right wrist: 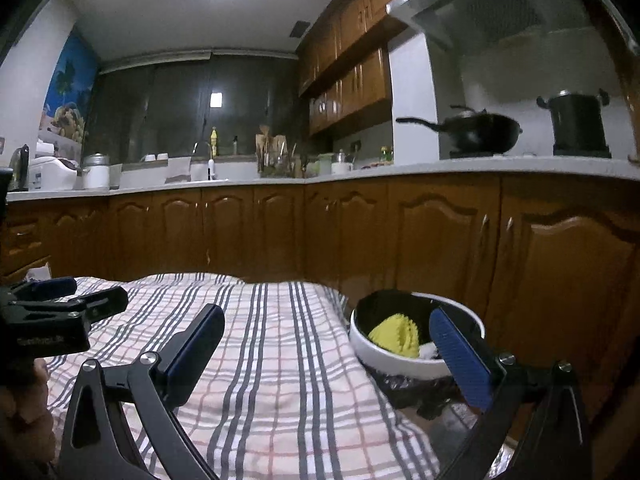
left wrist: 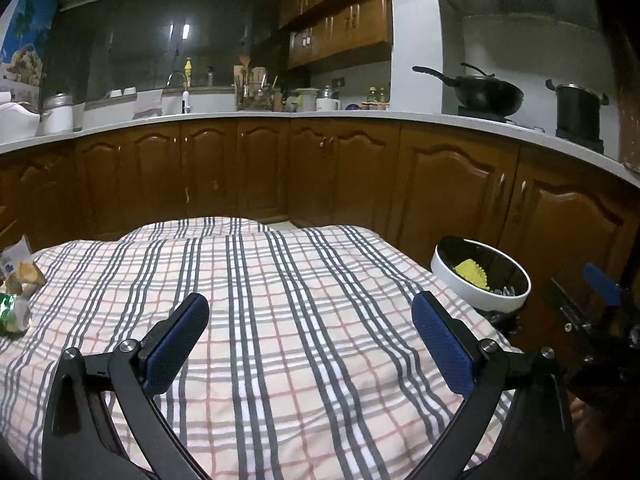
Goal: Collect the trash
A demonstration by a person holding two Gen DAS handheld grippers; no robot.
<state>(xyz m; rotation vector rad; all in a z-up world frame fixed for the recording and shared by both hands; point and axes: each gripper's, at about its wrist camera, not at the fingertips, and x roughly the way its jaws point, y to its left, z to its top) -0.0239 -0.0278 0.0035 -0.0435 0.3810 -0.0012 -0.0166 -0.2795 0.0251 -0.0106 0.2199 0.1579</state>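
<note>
A white bin [left wrist: 478, 290] with a black liner stands off the right edge of the checked cloth [left wrist: 260, 300]; a yellow crinkled wrapper [left wrist: 472, 274] lies inside it. The same bin [right wrist: 394, 360] and yellow wrapper [right wrist: 394, 336] show in the right wrist view. Crumpled snack wrappers [left wrist: 18, 292] lie at the cloth's far left. My left gripper [left wrist: 310, 334] hangs wide open over the cloth with nothing between its fingers. My right gripper [right wrist: 326, 354] is open and empty too, its right finger [right wrist: 460, 360] in front of the bin.
Brown cabinets [left wrist: 340, 176] under a white counter [left wrist: 280, 118] curve around behind the table. A wok [left wrist: 486, 94] and a pot [left wrist: 578, 114] sit on the counter at right. The left gripper [right wrist: 60, 312] and a hand show at the right wrist view's left edge.
</note>
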